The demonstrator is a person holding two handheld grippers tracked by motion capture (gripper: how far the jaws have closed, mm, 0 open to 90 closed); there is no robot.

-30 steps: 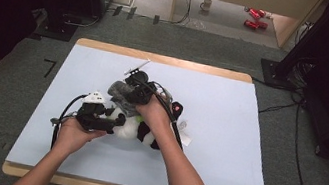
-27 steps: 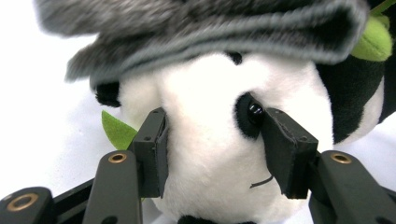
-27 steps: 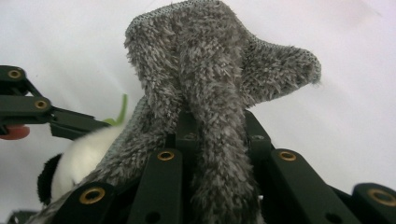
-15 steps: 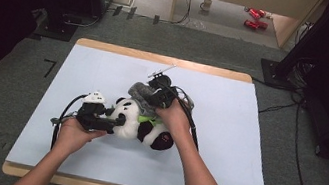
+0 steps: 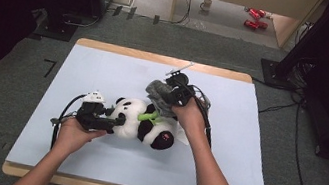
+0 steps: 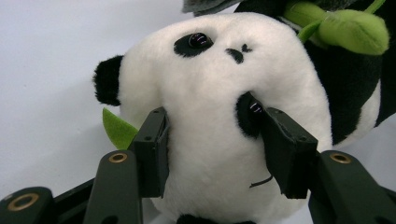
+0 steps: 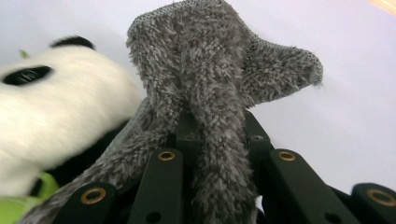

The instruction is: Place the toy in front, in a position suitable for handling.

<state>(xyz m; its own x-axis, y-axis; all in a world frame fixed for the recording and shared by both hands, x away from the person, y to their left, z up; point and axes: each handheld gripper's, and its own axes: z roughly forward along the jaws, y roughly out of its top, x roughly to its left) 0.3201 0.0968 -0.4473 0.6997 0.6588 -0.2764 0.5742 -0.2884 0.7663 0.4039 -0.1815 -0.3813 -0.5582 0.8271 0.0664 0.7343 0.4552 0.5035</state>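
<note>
Left gripper (image 5: 114, 120) lies level, pointing toward the table's right; jaws partly parted, pads pressed on the panda (image 5: 139, 124) head from both sides. Right gripper (image 5: 161, 97) points toward the table's far left, jaws pinched on the cloth (image 5: 158, 91). Both forearms enter from below.

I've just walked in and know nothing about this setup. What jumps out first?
A plush panda lies on its side in the middle of the pale blue table. The left gripper clamps its white head between black jaws. Just behind it, the right gripper pinches a fuzzy grey cloth, lifted above the panda's body.
</note>
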